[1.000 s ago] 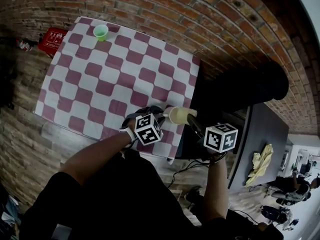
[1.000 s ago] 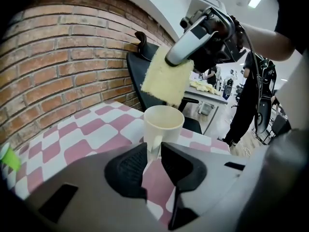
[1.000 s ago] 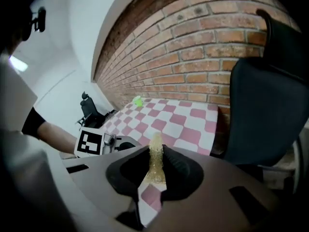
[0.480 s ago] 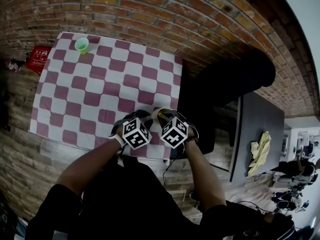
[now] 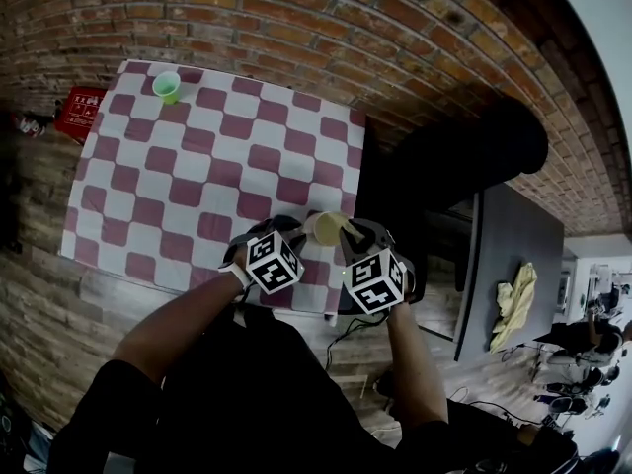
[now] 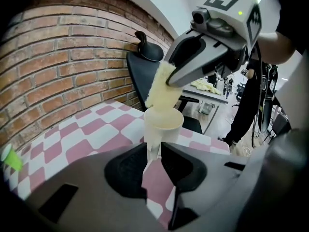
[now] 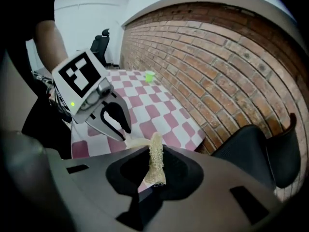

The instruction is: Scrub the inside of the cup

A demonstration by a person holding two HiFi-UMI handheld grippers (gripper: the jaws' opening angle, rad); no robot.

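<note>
My left gripper is shut on the wall of a cream cup, holding it upright over the table's near right corner. My right gripper is shut on a yellow mesh sponge. In the left gripper view the sponge hangs from the right gripper, and its lower end sits in the cup's mouth. In the head view the cup lies between the left gripper and the right gripper. The cup's inside is mostly hidden.
A checkered pink-and-white tablecloth covers the table against the brick wall. A small green cup stands at the far left corner. A red object lies beyond the left edge. To the right are a black chair and a dark desk.
The right gripper came in from the right with the sponge, met the cup half a second ago, and has now drawn slightly back right. The left gripper still holds the cup.
</note>
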